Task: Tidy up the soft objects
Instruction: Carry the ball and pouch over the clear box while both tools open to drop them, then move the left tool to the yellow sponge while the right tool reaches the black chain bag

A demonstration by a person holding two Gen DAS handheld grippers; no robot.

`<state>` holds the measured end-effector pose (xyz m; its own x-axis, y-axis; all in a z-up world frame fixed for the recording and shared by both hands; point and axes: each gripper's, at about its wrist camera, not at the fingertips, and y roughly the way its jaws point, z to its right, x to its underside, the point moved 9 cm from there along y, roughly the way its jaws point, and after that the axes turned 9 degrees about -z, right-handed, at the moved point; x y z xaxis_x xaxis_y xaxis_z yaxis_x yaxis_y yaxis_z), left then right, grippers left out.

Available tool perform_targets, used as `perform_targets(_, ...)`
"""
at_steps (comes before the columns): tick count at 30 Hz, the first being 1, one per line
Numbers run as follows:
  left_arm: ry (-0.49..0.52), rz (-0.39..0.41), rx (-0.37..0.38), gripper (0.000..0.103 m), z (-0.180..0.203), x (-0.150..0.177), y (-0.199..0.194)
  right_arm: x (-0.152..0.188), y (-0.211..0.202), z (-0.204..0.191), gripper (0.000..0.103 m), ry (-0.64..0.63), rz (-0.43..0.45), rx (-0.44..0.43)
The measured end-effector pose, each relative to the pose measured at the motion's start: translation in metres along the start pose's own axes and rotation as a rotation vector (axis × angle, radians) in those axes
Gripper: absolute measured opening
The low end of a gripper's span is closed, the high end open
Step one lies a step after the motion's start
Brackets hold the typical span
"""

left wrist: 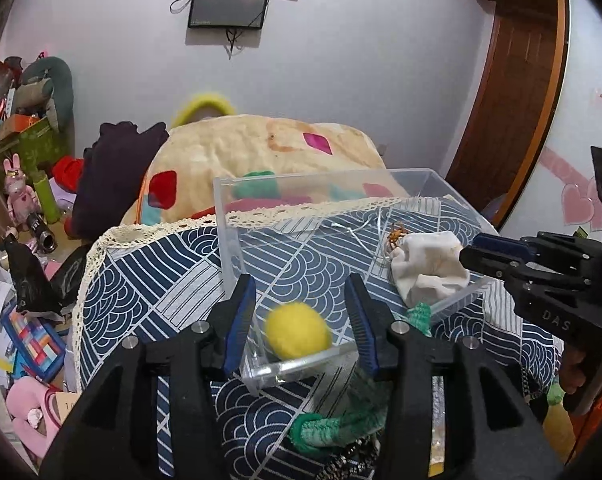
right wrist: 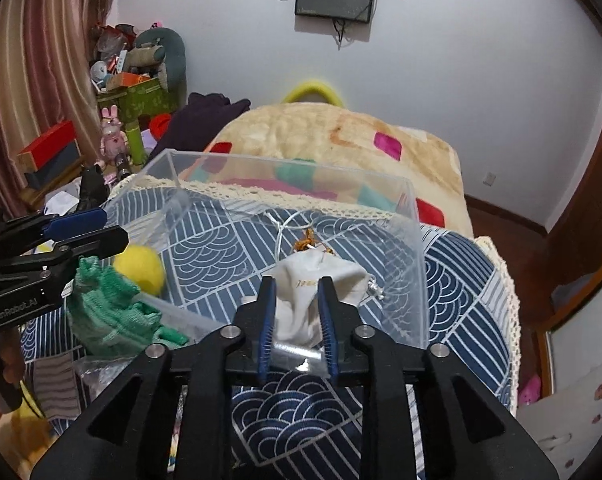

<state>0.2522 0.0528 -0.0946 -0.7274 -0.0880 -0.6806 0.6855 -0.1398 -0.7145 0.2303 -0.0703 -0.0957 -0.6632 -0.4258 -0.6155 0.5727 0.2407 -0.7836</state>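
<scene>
A clear plastic box (left wrist: 226,216) (right wrist: 417,264) stands on a blue patterned cloth. A yellow fuzzy ball (left wrist: 298,332) (right wrist: 140,270) lies inside its near left corner. My left gripper (left wrist: 301,292) is open, its fingers astride that corner, above the ball. My right gripper (right wrist: 297,292) (left wrist: 471,250) is shut on a white cloth pouch (right wrist: 313,300) (left wrist: 429,266) and holds it over the box's near wall. A green knitted piece (right wrist: 105,312) (left wrist: 333,428) lies on the cloth just outside the box.
A blanket-covered bed (left wrist: 261,148) (right wrist: 341,140) lies behind the table. Cluttered toys and boxes (left wrist: 25,128) fill the left side and floor. A wooden door (left wrist: 517,92) is at the right. An orange trinket with string (right wrist: 307,242) lies in the box.
</scene>
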Motion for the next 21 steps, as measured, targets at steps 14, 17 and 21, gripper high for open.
perform_targets(14,0.004,0.101,-0.014,0.071,0.009,0.018,-0.064,0.013,-0.076,-0.006,0.078,0.020,0.195,0.009)
perform_targets(17,0.012,0.116,-0.026,0.079,0.011,0.029,-0.075,0.025,-0.085,-0.005,0.082,0.031,0.207,0.016)
perform_targets(21,0.011,0.125,-0.049,0.091,0.014,0.049,-0.083,0.045,-0.082,-0.008,0.083,0.032,0.185,0.015)
